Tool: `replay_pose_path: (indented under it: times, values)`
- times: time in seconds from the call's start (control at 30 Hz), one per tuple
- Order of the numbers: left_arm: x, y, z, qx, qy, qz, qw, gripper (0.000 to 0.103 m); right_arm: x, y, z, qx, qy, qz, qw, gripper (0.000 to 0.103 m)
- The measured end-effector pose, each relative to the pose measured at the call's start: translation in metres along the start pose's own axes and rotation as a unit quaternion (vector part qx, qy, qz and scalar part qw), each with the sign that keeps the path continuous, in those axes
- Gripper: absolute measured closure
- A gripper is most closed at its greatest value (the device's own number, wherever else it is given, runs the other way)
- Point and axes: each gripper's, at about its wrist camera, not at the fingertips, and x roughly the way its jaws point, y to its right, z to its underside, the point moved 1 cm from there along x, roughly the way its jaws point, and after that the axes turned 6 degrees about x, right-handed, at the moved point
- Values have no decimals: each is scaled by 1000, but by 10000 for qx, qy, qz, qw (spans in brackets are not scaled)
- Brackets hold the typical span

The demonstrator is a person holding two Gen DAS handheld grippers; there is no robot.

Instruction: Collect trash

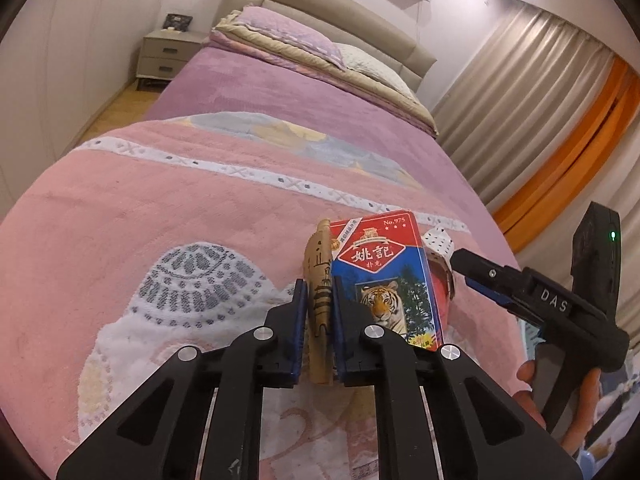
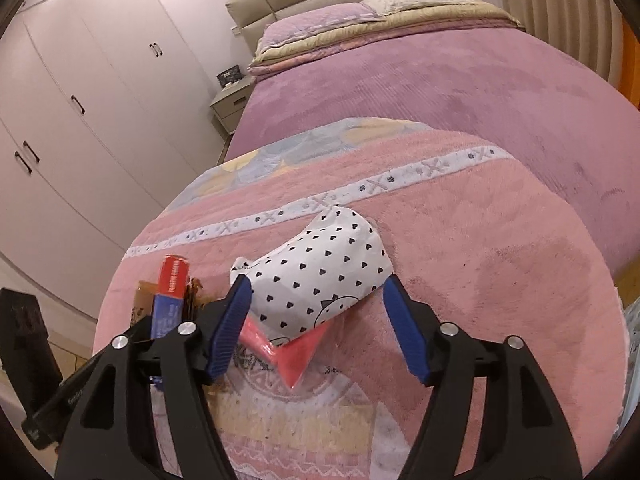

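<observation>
Left wrist view puts your left gripper (image 1: 320, 300) clenched on a flat tan cardboard piece (image 1: 319, 280) printed with dark tower shapes; the blue pads (image 1: 301, 308) press it from both sides and it stands on edge on the pink blanket (image 1: 140, 220). Touching it on the right stands a red and blue playing-card box (image 1: 390, 276) with a tiger picture. Behind that box peeks the white bag with black hearts (image 1: 438, 242), and your right gripper (image 1: 476, 270) comes in from the right edge, gripped by a hand (image 1: 532, 384).

From the right wrist view, your right gripper (image 2: 316, 312) is spread wide, gripping nothing. The heart-print bag (image 2: 320, 276) lies on the blanket (image 2: 500, 260) between the two blue pads (image 2: 404, 332); its near end reaches in between them, and whether the left pad touches it you cannot tell from here. A pink wrapper (image 2: 292, 360) sticks out from under the bag toward you. To the left, the card box (image 2: 170, 300) and the cardboard (image 2: 140, 300) show edge-on beside the left gripper's black body (image 2: 44, 408).
</observation>
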Motion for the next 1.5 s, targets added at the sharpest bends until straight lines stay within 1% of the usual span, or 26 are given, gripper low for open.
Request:
replay_pose_path:
  times: [0.2, 0.27, 0.33, 0.4, 0.43, 0.47, 0.5, 0.57, 0.63, 0.67, 0.73, 0.8, 0.87, 0.9, 0.97, 1.03, 1.1, 1.13, 1.17, 1.2, 1.27, 1.3, 1.37, 1.4, 1.5]
  values:
    - [-1, 13, 3, 335, 31, -228, 9992, 93, 13, 5, -11, 444, -178, -185, 9987, 28]
    - [-2, 14, 4, 377, 44, -224, 9990, 93, 20, 6, -13, 566, -281, -223, 9978, 26]
    - [-2, 15, 4, 388, 47, -196, 9990, 93, 25, 6, -15, 630, -319, -169, 9974, 25]
    - [-3, 17, 4, 450, 83, -239, 9987, 95, 27, 3, -16, 582, -269, -82, 9979, 25]
    - [-3, 17, 5, 485, 101, -246, 9985, 96, 28, 3, -16, 555, -266, -45, 9981, 27]
    - [-4, 19, 5, 522, 116, -234, 9983, 96, 29, 1, -16, 475, -264, 57, 9985, 35]
    - [-6, 20, 6, 547, 134, -193, 9982, 97, 29, 0, -15, 376, -274, 134, 9988, 41]
    - [-9, 24, 7, 577, 180, -69, 9981, 97, 29, 2, -13, 337, -314, 73, 9989, 68]
    - [-16, 27, 7, 608, 295, 36, 9977, 97, 25, 8, -11, 461, -306, -135, 9984, 75]
    - [-20, 30, 8, 648, 364, 53, 9972, 97, 19, 11, -8, 487, -227, -218, 9983, 78]
    - [-34, 39, 9, 759, 572, 148, 9954, 97, 6, 12, -5, 405, -33, -263, 9988, 80]
    - [-51, 50, 14, 915, 811, 188, 9923, 97, -15, 10, 1, 214, 223, -307, 9991, 80]
    - [-63, 65, 23, 1230, 915, -50, 9882, 97, -33, 5, 7, -59, 494, -140, 9987, 80]
    - [-64, 69, 26, 1309, 907, -110, 9872, 97, -43, 3, 11, -232, 663, 0, 9975, 80]
    - [-71, 76, 35, 1376, 951, -162, 9858, 97, -57, 2, 20, -395, 805, 103, 9959, 80]
    - [-82, 81, 42, 1450, 1026, -185, 9839, 97, -65, 3, 25, -456, 845, 144, 9953, 80]
    - [-81, 82, 47, 1512, 921, -306, 9837, 97, -73, 3, 34, -562, 896, 173, 9942, 80]
    - [-77, 80, 51, 1461, 804, -365, 9853, 97, -77, 3, 36, -598, 907, 184, 9939, 80]
    - [-77, 77, 52, 1394, 747, -374, 9867, 97, -81, 2, 43, -685, 919, 220, 9932, 80]
    - [-82, 76, 56, 1327, 741, -300, 9879, 97, -83, 2, 45, -726, 924, 233, 9928, 80]
    - [-89, 79, 59, 1352, 786, -275, 9873, 97, -89, 0, 53, -853, 948, 310, 9914, 80]
    - [-92, 82, 62, 1440, 757, -327, 9861, 97, -93, 2, 56, -880, 952, 318, 9911, 80]
    - [-91, 83, 64, 1452, 638, -488, 9861, 97, -98, 3, 61, -908, 952, 295, 9909, 80]
    - [-95, 86, 67, 1515, 655, -618, 9843, 97, -101, 4, 64, -910, 956, 261, 9909, 80]
    - [-113, 101, 71, 1766, 846, -614, 9787, 97, -109, 6, 70, -970, 1003, 173, 9901, 80]
